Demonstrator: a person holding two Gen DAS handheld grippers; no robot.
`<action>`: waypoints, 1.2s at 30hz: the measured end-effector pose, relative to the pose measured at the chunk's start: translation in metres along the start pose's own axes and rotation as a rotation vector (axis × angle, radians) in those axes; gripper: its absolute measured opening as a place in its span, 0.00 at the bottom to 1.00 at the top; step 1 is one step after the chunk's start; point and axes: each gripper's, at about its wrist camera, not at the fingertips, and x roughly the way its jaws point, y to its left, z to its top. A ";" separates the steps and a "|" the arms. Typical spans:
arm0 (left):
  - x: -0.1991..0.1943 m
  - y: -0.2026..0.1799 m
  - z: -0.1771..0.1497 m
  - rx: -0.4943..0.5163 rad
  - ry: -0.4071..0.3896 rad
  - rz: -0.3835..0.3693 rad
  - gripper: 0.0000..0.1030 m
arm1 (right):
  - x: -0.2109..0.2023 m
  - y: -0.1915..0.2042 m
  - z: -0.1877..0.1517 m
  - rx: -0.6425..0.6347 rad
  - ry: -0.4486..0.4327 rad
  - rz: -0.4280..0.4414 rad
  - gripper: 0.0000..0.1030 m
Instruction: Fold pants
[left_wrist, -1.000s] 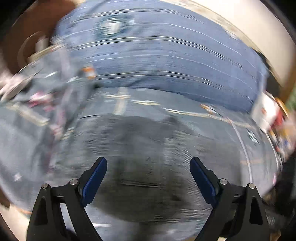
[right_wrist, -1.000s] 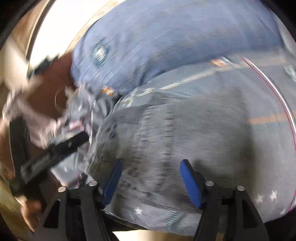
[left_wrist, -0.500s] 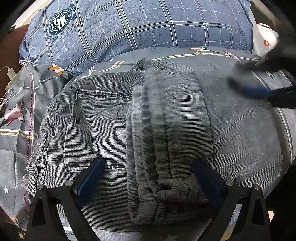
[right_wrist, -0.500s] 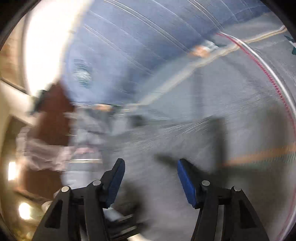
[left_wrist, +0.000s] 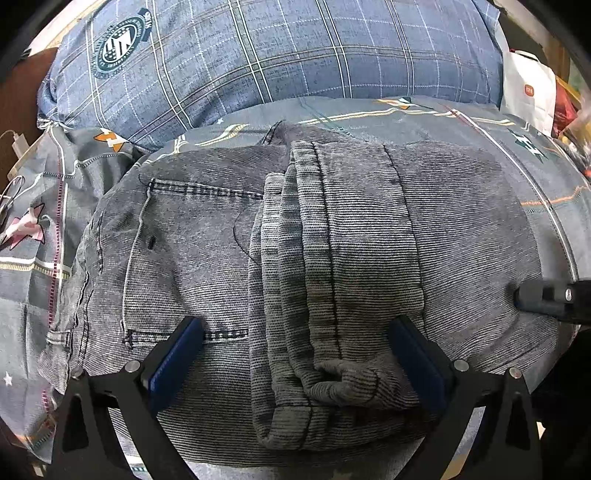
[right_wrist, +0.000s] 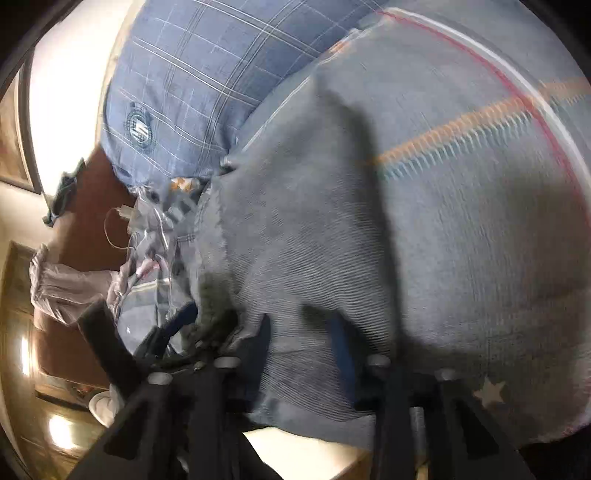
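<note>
Grey corduroy pants (left_wrist: 314, 266) lie on the bed (left_wrist: 517, 155), near a blue plaid pillow (left_wrist: 277, 62) at the far side, and we judge the fold well along: the legs are doubled over the seat, their hems forming a stacked ridge down the middle, with a back pocket showing to the left. What seems left is one more fold or some squaring of the bundle, since the near end of the ridge bunches up loosely. Our left tool (left_wrist: 295, 362) hovers over the near edge with its blue pads wide apart, holding nothing. Our right tool (right_wrist: 303, 354) sits low at the right near edge of the pants; its view is blurred, cloth hangs between the fingers, and we cannot tell whether it is clamped. The left view gives the whole bundle sharply and the right tool's tip at the right margin; the right view alone shows the bed's side, a brown nightstand (right_wrist: 92, 192) and the left tool (right_wrist: 173, 332) beyond.
</note>
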 end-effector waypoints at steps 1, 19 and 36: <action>-0.004 0.001 0.001 -0.002 0.004 -0.006 0.98 | -0.004 0.006 0.001 -0.009 -0.016 -0.028 0.26; 0.001 0.000 -0.008 0.016 -0.031 0.008 1.00 | 0.025 0.053 0.100 -0.176 -0.006 -0.148 0.53; 0.002 0.002 -0.009 0.014 -0.022 0.003 1.00 | 0.008 0.033 0.019 -0.221 -0.019 -0.218 0.62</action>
